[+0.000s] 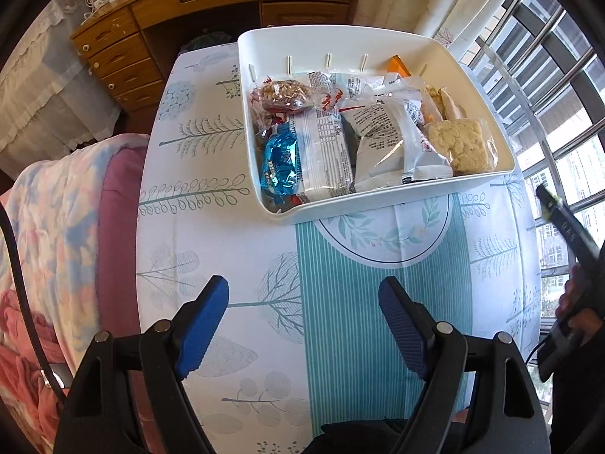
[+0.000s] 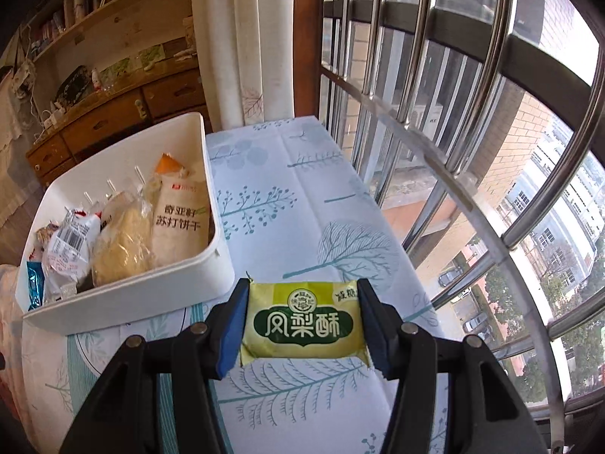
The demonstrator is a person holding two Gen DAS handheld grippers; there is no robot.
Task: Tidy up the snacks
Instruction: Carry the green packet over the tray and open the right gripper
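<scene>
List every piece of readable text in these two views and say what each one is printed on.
"凤梨酥": large white characters on the yellow-green snack packet held between the right gripper jaws.
"减糖": that packet's top right corner, partly cut off.
"奇亚籽" over "苏打饼干": the white cracker packet in the white bin.
Too small or blurred: the packet's round emblem, the cracker packet's red logo, the barcode wrapper, and the fine print on the grey and white wrappers.

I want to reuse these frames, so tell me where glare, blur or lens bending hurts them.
Left wrist view: window overexposed, black right gripper motion-blurred, white plastic bin sharp. Right wrist view: steel window bars bow strongly, yellow-green snack packet crisp.
</scene>
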